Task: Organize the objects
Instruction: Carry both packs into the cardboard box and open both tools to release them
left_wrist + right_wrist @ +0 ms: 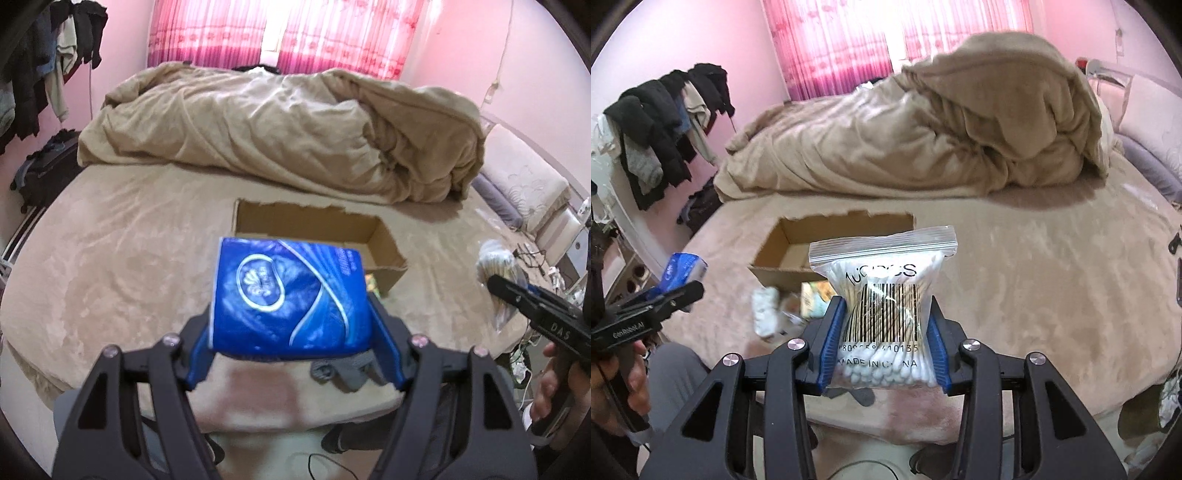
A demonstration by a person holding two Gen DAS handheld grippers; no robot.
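Note:
My left gripper (291,325) is shut on a blue tissue pack (290,295) and holds it above the bed, in front of an open cardboard box (314,225). My right gripper (886,332) is shut on a clear zip bag of cotton swabs (886,306), held up just right of the box (798,254). The right gripper with its bag also shows at the right of the left wrist view (517,291). The left gripper with the blue pack shows at the left of the right wrist view (677,280).
The box sits on a beige bed (110,258) with a rumpled beige duvet (280,125) behind it. A white packet (766,310) and a printed packet (814,299) lie in front of the box. Clothes hang on a rack (661,129) at left. Cables lie at right (532,254).

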